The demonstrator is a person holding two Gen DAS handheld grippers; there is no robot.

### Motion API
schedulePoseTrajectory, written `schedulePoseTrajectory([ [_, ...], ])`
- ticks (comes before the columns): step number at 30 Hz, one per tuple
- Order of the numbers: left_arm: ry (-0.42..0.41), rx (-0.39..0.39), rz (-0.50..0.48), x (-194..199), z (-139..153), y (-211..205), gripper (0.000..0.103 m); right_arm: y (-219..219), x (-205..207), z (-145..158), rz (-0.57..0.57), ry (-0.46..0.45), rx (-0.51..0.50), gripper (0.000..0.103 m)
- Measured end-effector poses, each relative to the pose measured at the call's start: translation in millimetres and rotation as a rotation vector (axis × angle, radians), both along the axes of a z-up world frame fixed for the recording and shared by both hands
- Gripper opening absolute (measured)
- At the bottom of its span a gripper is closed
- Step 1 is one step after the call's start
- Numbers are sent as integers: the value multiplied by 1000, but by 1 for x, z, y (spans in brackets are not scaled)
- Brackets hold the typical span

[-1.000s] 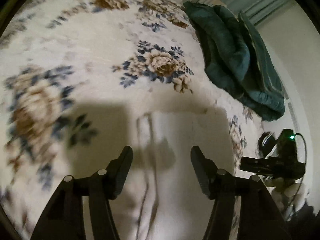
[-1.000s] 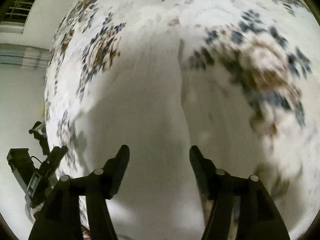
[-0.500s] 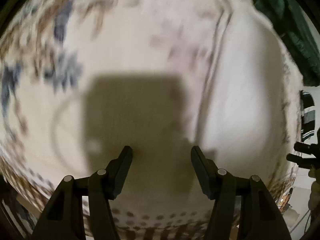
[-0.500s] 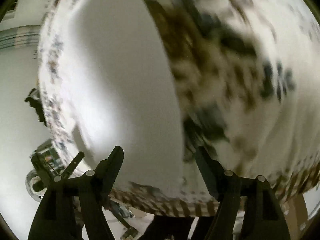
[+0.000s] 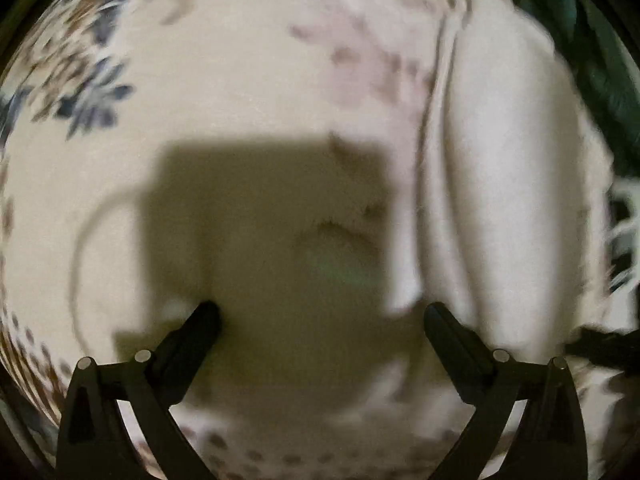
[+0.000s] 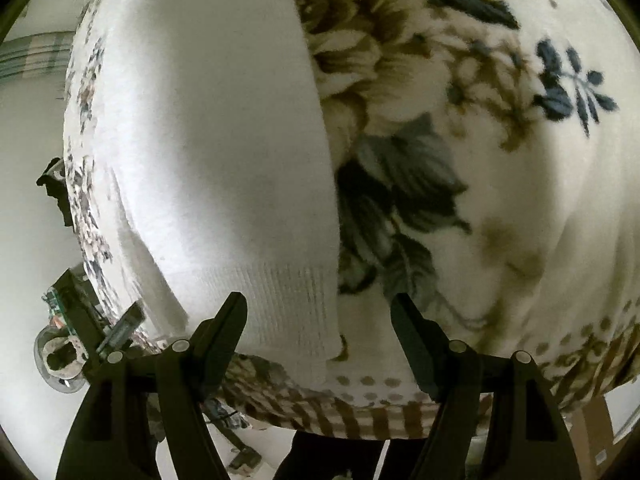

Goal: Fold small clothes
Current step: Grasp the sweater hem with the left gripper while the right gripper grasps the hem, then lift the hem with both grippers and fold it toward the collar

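Observation:
A white knit garment (image 6: 216, 152) lies flat on a cream floral blanket (image 6: 500, 184), its ribbed hem (image 6: 288, 296) near the blanket's front edge. My right gripper (image 6: 320, 312) hovers open over the hem's right corner. That corner lies between the fingers, and the pads do not press on it. In the left wrist view the same garment (image 5: 500, 184) runs down the right side, blurred. My left gripper (image 5: 320, 316) is open wide and its jaws are opening. Only shadowed cloth lies below them, and the right fingertip (image 5: 440, 320) sits at the garment's edge.
A dark green blanket (image 5: 588, 48) is heaped at the top right of the left wrist view. The floral blanket's brown checked border (image 6: 360, 420) marks the drop-off in front. The other gripper (image 6: 80, 320) shows at the left of the right wrist view, and a cardboard box (image 6: 592, 436) stands low right.
Both grippers swept across the blanket toward its front edge and sank closer to the cloth. The left jaws spread much wider. The right jaws widened a little over the hem corner.

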State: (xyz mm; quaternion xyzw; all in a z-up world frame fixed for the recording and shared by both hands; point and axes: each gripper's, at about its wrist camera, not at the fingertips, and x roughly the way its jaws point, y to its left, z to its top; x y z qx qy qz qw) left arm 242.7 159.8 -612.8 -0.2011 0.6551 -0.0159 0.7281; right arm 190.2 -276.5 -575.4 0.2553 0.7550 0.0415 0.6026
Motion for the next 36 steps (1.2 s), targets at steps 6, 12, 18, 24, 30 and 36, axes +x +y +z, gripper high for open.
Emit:
schedulePoseTrajectory([
  [6, -98, -191, 90, -1, 36, 22, 103, -6, -7, -18, -59, 34, 115, 76],
  [12, -2, -130, -100, 24, -3, -36, 103, 2, -13, -54, -133, 65, 221, 76],
  [18, 8, -23, -198, 21, -4, -71, 103, 19, -14, -59, -148, 58, 251, 72],
  [24, 18, 1, -216, 14, -6, -85, 103, 33, -8, -63, -139, 80, 256, 72],
  [30, 18, 6, -221, 6, -7, -87, 103, 40, -5, -65, -134, 90, 245, 72],
  [36, 14, 8, -227, 2, -5, -82, 103, 36, -5, -66, -128, 94, 240, 72],
])
